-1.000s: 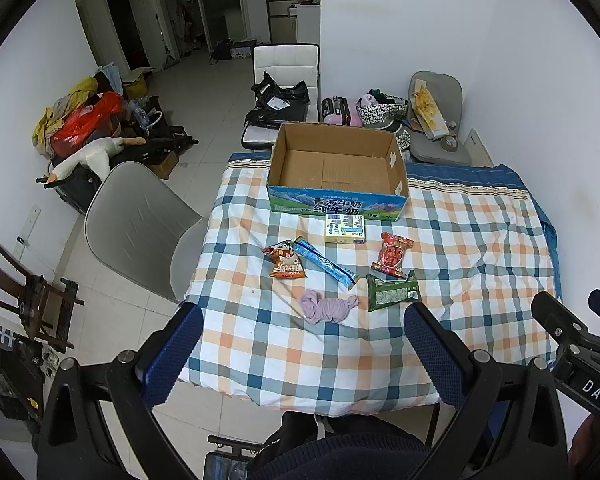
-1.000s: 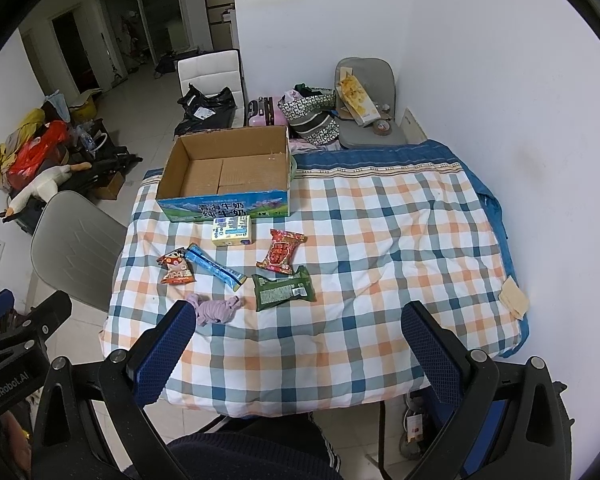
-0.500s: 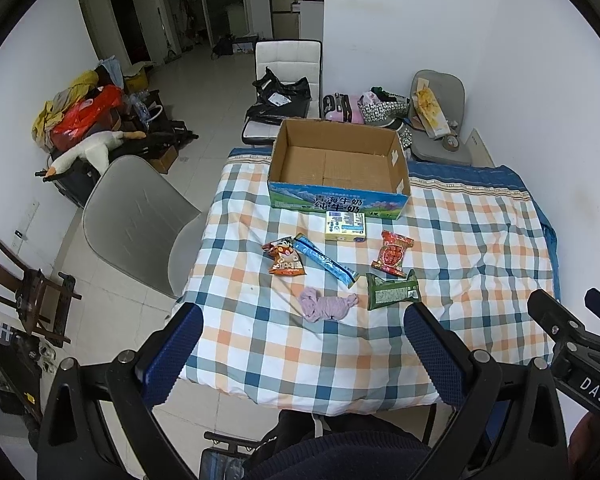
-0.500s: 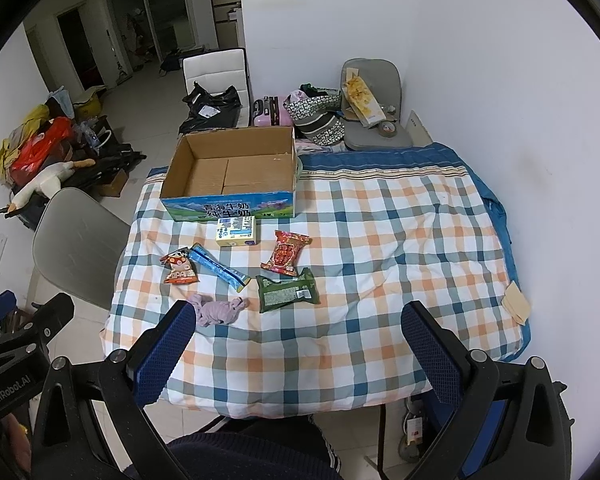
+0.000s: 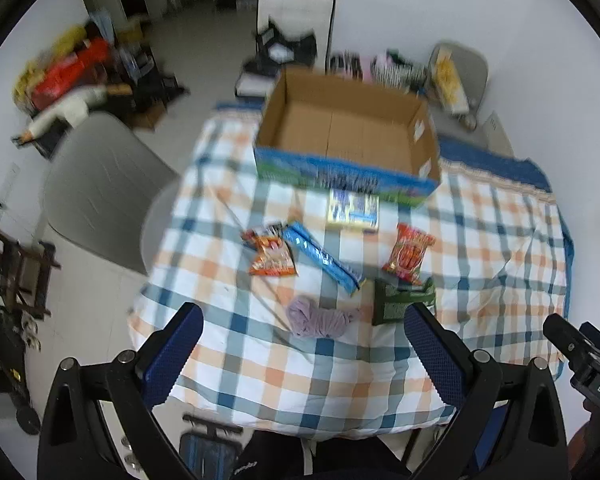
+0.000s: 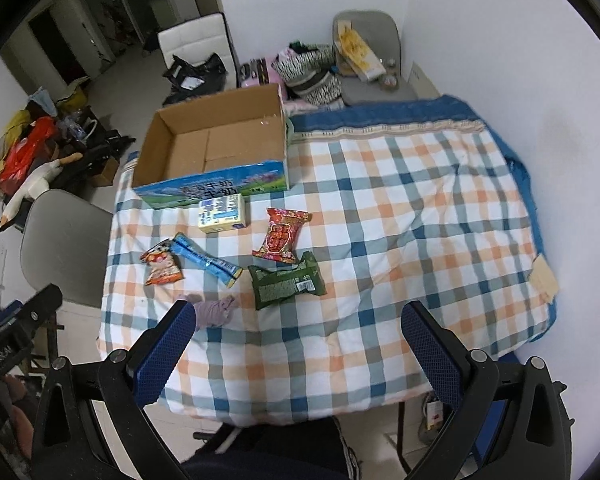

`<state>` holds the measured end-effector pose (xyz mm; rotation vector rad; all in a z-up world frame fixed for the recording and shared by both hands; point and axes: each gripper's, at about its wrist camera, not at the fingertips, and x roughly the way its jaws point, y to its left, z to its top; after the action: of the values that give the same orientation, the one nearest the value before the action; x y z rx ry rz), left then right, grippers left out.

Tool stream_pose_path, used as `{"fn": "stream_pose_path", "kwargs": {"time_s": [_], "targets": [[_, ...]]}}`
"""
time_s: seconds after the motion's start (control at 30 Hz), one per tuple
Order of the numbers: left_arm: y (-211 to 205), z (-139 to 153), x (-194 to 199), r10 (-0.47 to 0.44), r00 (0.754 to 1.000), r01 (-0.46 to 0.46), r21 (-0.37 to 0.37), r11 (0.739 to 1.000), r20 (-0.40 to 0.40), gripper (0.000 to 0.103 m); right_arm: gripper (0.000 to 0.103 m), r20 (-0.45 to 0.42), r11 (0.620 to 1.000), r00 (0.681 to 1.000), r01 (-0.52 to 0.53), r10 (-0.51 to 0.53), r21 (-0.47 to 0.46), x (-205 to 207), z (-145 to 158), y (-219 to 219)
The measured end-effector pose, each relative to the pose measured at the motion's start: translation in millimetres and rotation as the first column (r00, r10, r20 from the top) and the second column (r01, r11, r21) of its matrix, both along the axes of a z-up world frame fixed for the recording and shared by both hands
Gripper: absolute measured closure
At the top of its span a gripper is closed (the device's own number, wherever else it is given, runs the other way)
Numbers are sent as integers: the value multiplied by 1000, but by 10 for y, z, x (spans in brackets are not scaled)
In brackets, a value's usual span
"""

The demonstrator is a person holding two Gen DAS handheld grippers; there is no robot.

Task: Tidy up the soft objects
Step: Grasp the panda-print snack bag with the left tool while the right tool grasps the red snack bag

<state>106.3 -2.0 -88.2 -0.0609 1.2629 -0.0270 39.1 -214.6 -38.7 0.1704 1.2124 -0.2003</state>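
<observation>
Left gripper (image 5: 300, 344) closer over purple cloth (image 5: 320, 320), apparently moving, right gripper (image 6: 296, 344) nearer too

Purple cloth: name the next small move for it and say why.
Probably lower the open left tool onto the purple cloth: it lies loose on the checked tablecloth just ahead of that tool, and the cardboard box behind is empty.

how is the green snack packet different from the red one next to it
The green packet is dark with a printed label panel, while the red packet is bright red with an orange pattern. The green packet lies lengthwise across the table, nearer the grippers; the red packet runs toward the cardboard box and sits closer to it. Both are sealed with crimped ends, lying flat on the checked cloth, and neither is gripped.
</observation>
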Motion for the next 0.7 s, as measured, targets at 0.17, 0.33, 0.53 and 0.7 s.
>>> {"fn": "stream_pose_path", "kwargs": {"time_s": [0.17, 0.33, 0.53, 0.7], "targets": [[24, -768, 358, 44, 987, -48, -23, 999, -156, 0, 0, -108, 999, 994, 12, -9, 31, 463, -697, -149], [160, -1456, 548, 98, 949, -127, -79, 989, -300, 0, 0, -270, 995, 963, 27, 0, 98, 843, -1578, -278], [316, -1962, 847, 200, 909, -254, -108, 961, -366, 0, 0, -310, 992, 950, 18, 21, 123, 1211, -2276, -339], [664, -2040, 963, 323, 877, -377, -92, 922, -356, 0, 0, -345, 992, 938, 19, 26, 126, 1618, -2688, -280]]}}
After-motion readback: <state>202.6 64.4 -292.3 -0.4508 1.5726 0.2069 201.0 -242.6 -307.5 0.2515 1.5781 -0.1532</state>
